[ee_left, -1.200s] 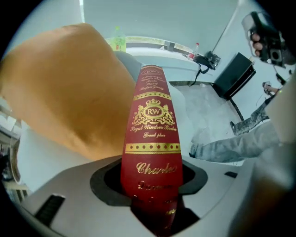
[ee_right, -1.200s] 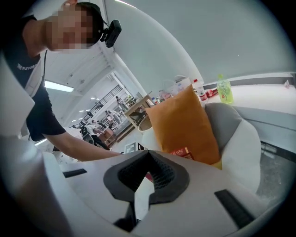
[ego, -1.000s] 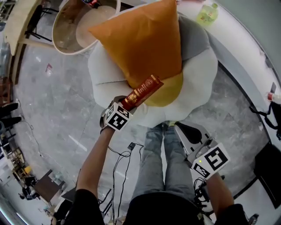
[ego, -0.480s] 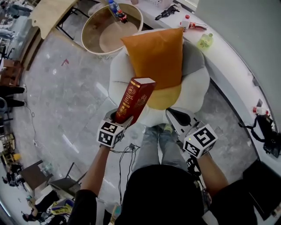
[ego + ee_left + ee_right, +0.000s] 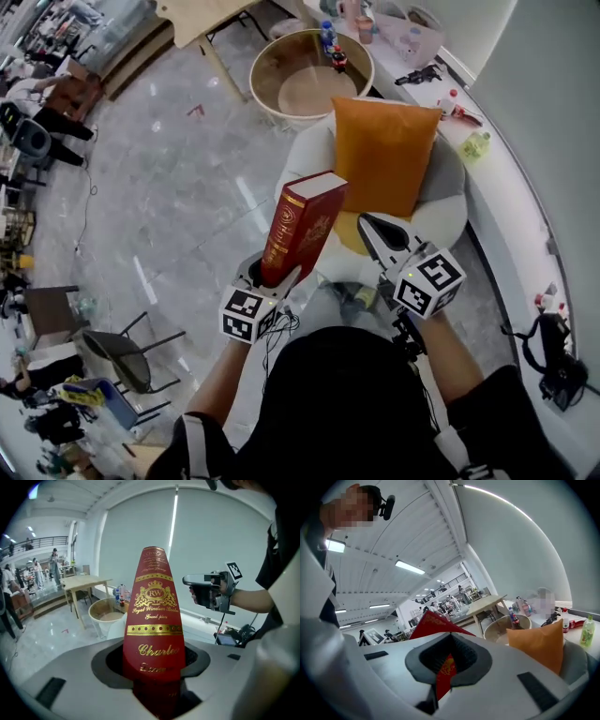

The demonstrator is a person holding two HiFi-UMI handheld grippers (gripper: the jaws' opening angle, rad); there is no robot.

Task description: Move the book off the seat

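Holding the red book (image 5: 302,225) upright, your left gripper (image 5: 270,274) is clamped on its lower end. Book is up in the air, off the white seat (image 5: 314,155), near the orange pillow (image 5: 384,155). Your right gripper (image 5: 377,232) has its jaws together, nothing in them, just beside the book.

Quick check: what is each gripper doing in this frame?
Left gripper: jaws closed on the red book, which stands upright.
Right gripper: jaws closed, with nothing between them.
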